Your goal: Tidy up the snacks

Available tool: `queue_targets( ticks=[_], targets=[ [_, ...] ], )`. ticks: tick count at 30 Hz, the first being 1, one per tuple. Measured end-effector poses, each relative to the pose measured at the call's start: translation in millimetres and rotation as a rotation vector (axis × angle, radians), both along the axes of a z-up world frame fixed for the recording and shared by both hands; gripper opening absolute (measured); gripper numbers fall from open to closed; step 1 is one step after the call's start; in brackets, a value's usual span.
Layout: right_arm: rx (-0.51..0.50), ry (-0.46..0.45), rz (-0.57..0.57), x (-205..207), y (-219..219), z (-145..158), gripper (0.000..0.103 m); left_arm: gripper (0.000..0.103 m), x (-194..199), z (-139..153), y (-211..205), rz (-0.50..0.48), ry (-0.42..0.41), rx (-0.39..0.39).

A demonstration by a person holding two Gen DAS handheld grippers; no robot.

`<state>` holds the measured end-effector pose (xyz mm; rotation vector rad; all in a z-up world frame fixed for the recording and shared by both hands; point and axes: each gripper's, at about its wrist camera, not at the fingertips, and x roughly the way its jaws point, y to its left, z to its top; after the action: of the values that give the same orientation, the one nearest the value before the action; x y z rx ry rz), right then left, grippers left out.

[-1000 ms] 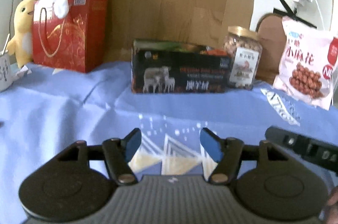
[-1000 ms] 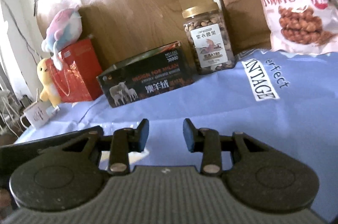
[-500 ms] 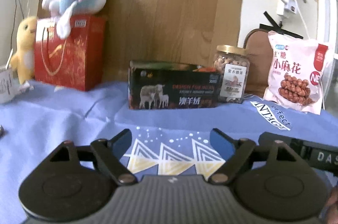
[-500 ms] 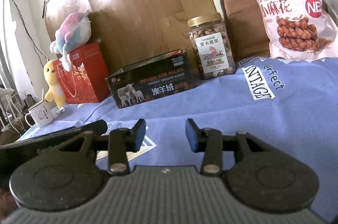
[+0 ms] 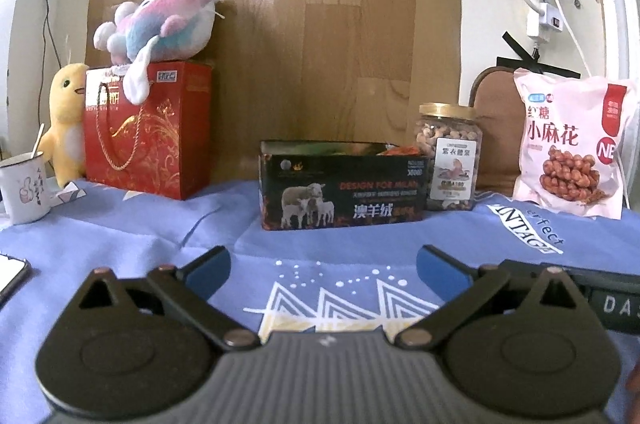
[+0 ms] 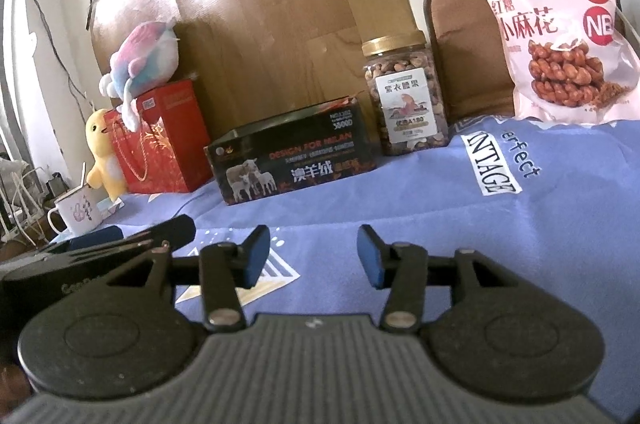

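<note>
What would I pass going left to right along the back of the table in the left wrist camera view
White mug → yellow duck plush → red gift bag with the pastel plush on top → black sheep-print box → nut jar → pink snack bag.

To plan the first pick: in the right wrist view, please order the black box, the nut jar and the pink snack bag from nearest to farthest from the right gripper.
1. black box, ahead, slightly left.
2. nut jar, behind the box's right end.
3. pink snack bag, far right, leaning at the back.
</note>
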<state>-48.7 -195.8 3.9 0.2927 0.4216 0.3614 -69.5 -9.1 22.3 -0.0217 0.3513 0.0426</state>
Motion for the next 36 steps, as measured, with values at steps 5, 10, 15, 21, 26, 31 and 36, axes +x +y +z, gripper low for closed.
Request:
queue_targets(
  ticks=[5,10,15,21,26,31,36],
  targets=[
    [-0.003,0.004,-0.001,0,0,0,0.052,0.103,4,-1,4,0.016,0.025,-0.011],
    [-0.001,0.006,-0.003,-2,-1,0,0.054,0.103,7,-3,5,0.021,0.061,-0.011],
    [0.0,0.011,-0.003,-2,-1,-1,0.055,0.103,8,-4,6,0.016,0.074,-0.01],
    [0.002,0.015,-0.004,-1,-1,-1,0.058,0.103,10,-5,4,0.007,0.091,0.004],
    [0.002,0.017,-0.007,-2,-1,-2,0.058,0.103,13,-6,4,0.006,0.106,0.002],
    [0.003,0.019,-0.011,-2,-2,-1,0.059,0.103,14,-6,5,0.01,0.118,0.0],
    [0.005,0.019,-0.014,-2,-2,-1,0.059,0.103,14,-6,3,0.012,0.121,0.013]
  ],
)
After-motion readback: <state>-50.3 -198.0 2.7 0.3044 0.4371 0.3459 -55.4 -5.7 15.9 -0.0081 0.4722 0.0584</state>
